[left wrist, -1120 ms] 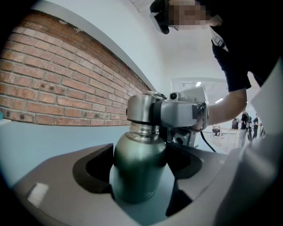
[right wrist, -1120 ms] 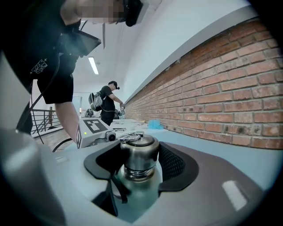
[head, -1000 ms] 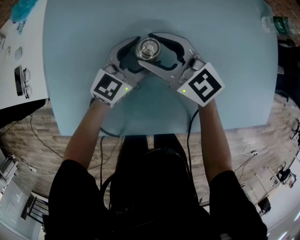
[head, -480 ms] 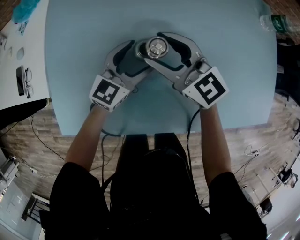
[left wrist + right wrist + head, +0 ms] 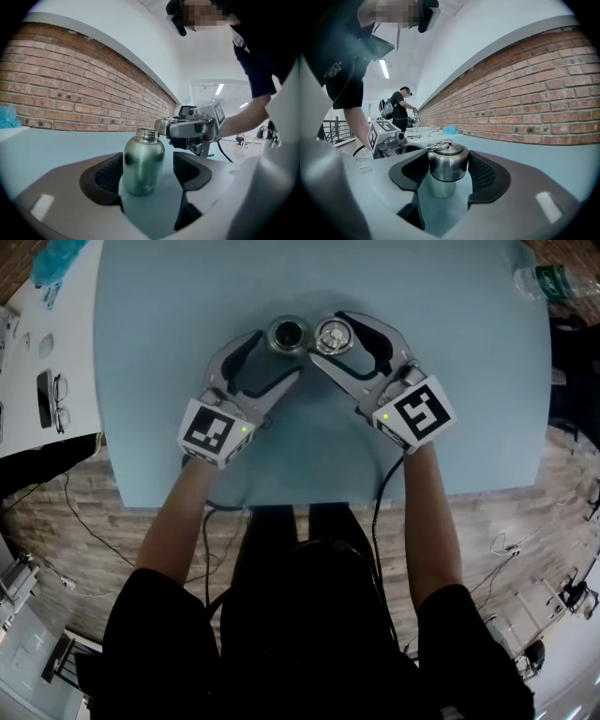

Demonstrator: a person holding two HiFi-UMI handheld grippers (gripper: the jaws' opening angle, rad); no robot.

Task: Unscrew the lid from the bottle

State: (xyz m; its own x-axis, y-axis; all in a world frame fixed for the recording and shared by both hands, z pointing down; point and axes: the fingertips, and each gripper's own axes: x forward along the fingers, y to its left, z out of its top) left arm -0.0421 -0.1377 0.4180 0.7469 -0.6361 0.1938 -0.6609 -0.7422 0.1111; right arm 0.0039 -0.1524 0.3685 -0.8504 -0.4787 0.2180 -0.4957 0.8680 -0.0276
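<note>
A green metal bottle [image 5: 287, 334] stands upright on the light blue table [image 5: 450, 381], its mouth bare. It sits between the jaws of my left gripper [image 5: 279, 351], which are closing. In the left gripper view the bottle [image 5: 143, 161] lies against the left pad, with a gap to the right pad. Just right of the bottle, my right gripper [image 5: 330, 337] is shut on the steel lid [image 5: 333, 335]. The right gripper view shows the lid [image 5: 448, 161] pinched between both pads, ring on top and its plug hanging below it.
A white side table at the left carries glasses [image 5: 52, 395]. A teal cloth [image 5: 52, 259] lies at the top left. A clear plastic bottle [image 5: 539, 282] lies at the table's far right corner. A person with a backpack [image 5: 401, 108] stands far off.
The right gripper has carried the lid off the bottle and to the right, leaving the mouth uncovered. The left gripper's jaws have drawn in around the bottle.
</note>
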